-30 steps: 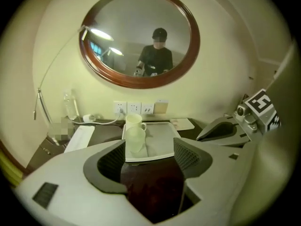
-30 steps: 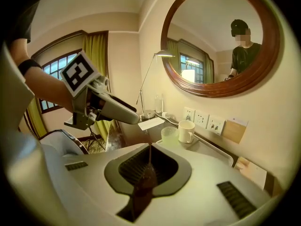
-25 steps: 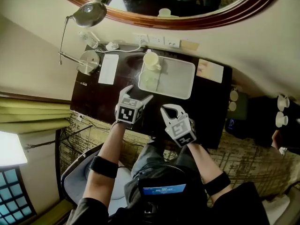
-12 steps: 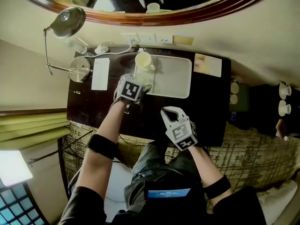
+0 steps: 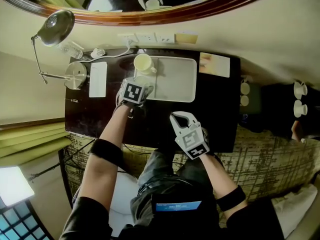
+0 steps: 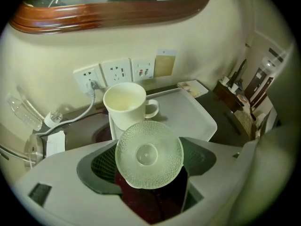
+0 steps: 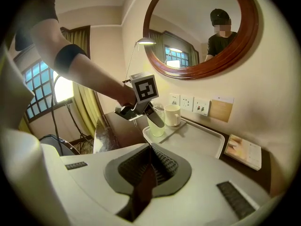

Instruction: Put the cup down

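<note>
**Cup at the tray corner, release to come**

Your left tongs (image 5: 142,85) pinch the glass cup (image 6: 149,154) from above. Their jaws have just been closing, and the pads seem to be on both its sides. Your right tongs (image 7: 149,169) are pressed together, empty, well back. I judge you are at the set-down: settle the base flat, then spread and lift straight up. The white mug (image 6: 124,105) stands just beyond the left tongs. The tray (image 6: 197,117) corner lies close beneath them, with bare tray open to their right.

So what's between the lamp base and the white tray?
A white paper card lies flat on the dark table between lamp base and tray, seen in the head view.
</note>
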The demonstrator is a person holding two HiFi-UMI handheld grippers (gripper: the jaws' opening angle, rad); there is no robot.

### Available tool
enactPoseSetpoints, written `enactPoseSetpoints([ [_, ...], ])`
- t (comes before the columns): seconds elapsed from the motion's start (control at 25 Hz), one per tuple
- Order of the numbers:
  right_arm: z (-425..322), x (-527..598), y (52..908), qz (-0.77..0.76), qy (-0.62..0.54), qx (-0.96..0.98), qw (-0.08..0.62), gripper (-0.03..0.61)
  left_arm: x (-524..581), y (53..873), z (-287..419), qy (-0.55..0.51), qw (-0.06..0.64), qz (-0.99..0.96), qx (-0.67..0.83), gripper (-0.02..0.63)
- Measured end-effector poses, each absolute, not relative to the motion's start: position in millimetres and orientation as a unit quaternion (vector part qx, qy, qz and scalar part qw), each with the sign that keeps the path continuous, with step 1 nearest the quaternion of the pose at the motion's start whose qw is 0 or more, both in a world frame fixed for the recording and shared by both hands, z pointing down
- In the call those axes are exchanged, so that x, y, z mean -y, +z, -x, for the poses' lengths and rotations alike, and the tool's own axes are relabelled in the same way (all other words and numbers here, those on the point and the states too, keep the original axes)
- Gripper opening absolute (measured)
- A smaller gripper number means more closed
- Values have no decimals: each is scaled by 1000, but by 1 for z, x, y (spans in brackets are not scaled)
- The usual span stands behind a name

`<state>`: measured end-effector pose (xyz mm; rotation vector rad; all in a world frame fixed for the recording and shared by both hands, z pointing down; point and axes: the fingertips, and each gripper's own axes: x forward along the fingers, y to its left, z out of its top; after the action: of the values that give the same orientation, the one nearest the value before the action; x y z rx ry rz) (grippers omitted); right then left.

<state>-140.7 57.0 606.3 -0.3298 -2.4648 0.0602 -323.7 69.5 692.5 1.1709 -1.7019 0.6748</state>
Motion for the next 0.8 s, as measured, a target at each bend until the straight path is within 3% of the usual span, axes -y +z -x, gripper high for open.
enactPoseSetpoints([
  [0.44, 133, -53, 597, 142, 18, 937, 319, 28, -80, 662, 312, 250, 464, -461, 714, 390],
  [0.8, 123, -63, 589, 191, 11, 930, 314, 28, -129, 643, 261, 226, 468, -426, 741, 390],
])
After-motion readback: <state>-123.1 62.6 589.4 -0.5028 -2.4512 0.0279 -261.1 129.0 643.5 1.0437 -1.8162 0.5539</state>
